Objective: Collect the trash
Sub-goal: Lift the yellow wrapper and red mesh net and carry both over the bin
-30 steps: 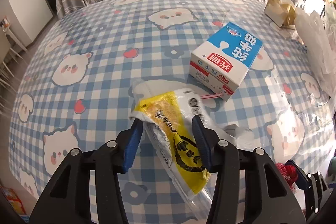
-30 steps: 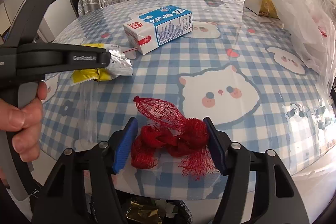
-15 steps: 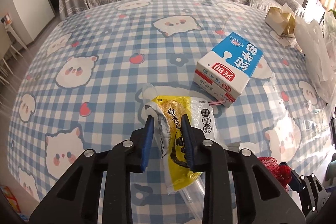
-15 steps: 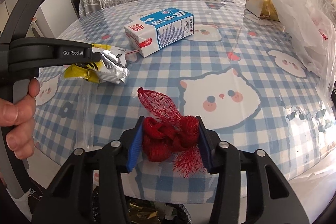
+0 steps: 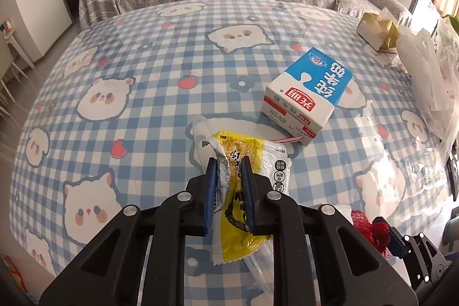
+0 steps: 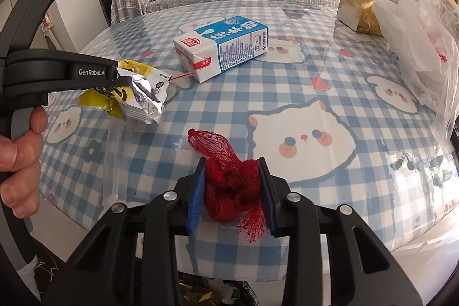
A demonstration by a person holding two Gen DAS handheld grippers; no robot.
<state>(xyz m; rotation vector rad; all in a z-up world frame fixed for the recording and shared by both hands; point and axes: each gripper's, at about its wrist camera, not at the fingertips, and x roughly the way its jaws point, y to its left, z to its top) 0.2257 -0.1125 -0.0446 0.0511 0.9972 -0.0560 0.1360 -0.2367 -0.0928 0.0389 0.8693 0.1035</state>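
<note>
Left wrist view has the left gripper (image 5: pixel 228 162) fingers clamped on the wrapper (image 5: pixel 243 177), right gripper (image 6: pixel 233 162) fingers just closed on the net (image 6: pixel 229 185) at the counter (image 6: pixel 301 88) edge; next, lift both binward

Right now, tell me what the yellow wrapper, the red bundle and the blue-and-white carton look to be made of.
Yellow wrapper: thin plastic film with a foil lining, judging by its crinkled, shiny silver inside.
Red bundle: soft plastic mesh netting; open weave, frayed strands.
Blue-and-white carton: coated paperboard, probably; crisp folded edges, smooth printed faces.
</note>
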